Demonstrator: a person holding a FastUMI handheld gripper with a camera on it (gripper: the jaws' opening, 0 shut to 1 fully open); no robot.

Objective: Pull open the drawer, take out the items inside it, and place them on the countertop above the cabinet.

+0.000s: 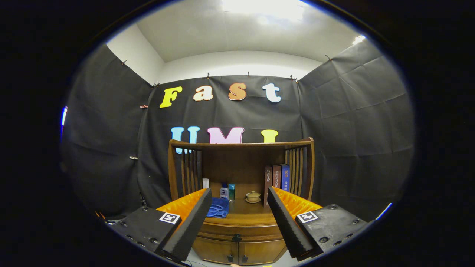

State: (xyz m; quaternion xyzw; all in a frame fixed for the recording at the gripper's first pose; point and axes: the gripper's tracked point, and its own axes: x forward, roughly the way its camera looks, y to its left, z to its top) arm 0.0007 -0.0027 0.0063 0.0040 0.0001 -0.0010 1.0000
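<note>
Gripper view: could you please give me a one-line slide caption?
Open gripper faces a wooden cabinet, its drawer shut, with blue cloth, bottles and books on the countertop.

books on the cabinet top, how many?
3. All upright in a row against the slatted side of the cabinet, beyond the open fingers: brown book, dark red book, blue book. More may hide behind a finger.
</note>
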